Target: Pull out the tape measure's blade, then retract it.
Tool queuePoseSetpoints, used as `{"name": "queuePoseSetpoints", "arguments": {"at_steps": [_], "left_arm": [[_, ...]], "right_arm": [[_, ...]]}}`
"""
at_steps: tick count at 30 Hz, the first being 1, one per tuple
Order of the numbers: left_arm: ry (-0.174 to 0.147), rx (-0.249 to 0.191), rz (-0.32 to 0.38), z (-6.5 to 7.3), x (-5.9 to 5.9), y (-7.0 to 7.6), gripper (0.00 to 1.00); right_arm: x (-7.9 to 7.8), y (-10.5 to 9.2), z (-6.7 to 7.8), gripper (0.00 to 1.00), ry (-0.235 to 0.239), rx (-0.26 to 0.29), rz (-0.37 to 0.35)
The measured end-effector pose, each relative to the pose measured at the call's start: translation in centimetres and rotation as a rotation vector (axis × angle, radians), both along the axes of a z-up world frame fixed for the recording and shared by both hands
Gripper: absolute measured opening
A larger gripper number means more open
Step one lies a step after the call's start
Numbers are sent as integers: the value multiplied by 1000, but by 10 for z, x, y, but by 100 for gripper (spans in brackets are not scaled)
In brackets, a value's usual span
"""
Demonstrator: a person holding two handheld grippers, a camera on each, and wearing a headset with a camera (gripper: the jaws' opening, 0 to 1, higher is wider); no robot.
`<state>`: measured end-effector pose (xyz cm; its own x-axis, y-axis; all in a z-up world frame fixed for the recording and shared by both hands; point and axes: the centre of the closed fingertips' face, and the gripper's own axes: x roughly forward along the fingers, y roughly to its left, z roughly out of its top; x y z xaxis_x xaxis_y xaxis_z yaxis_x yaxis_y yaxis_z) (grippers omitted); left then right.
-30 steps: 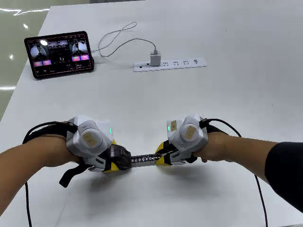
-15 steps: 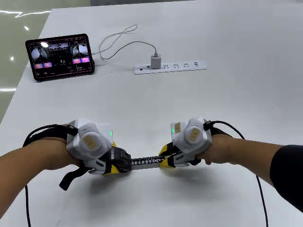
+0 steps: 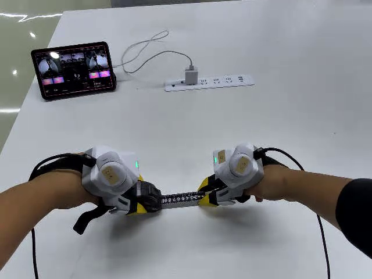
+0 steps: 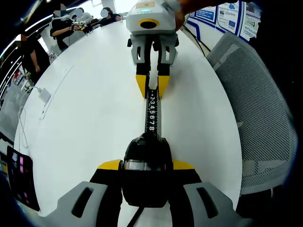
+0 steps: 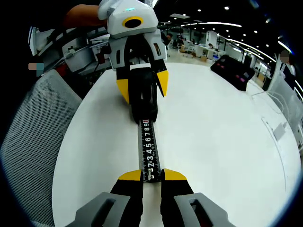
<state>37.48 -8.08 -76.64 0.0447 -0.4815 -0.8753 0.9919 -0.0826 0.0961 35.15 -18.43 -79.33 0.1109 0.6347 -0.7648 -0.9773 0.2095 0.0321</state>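
Head view: left claw point(image 3: 141, 205) clamps tape measure point(image 3: 151, 197), right claw point(image 3: 205, 199) pinches blade point(image 3: 181, 199); tablet point(image 3: 72, 68) well apart.

L gripper point(image 3: 141, 204) & R gripper point(image 3: 205, 199) were white shells w/ tan badges, green LEDs, yellow jaw tips; black cables point(image 3: 320, 250) behind each; dark sleeve point(image 3: 356, 215) behind R.

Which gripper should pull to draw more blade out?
Right, likely. The right gripper is shut on the blade at its tip; the left gripper clamps the case, anchoring it.
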Motion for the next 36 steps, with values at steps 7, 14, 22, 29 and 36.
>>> {"name": "queuePoseSetpoints", "arguments": {"at_steps": [7, 14, 22, 29, 36], "left_arm": [[1, 1, 0, 0, -1, 0, 32], [0, 2, 1, 0, -2, -1, 32], [0, 2, 1, 0, -2, -1, 32], [0, 1, 2, 0, -1, -1, 32], [0, 2, 2, -1, 0, -1, 32]], "right_arm": [[-1, -4, 0, 9, 1, -2, -1], [-1, -7, -1, 9, -1, -4, -3], [-2, -13, -1, 9, 1, -4, -8], [-3, -18, -1, 9, 2, -8, -6], [-3, -24, 0, 9, 2, -13, -10]]}}
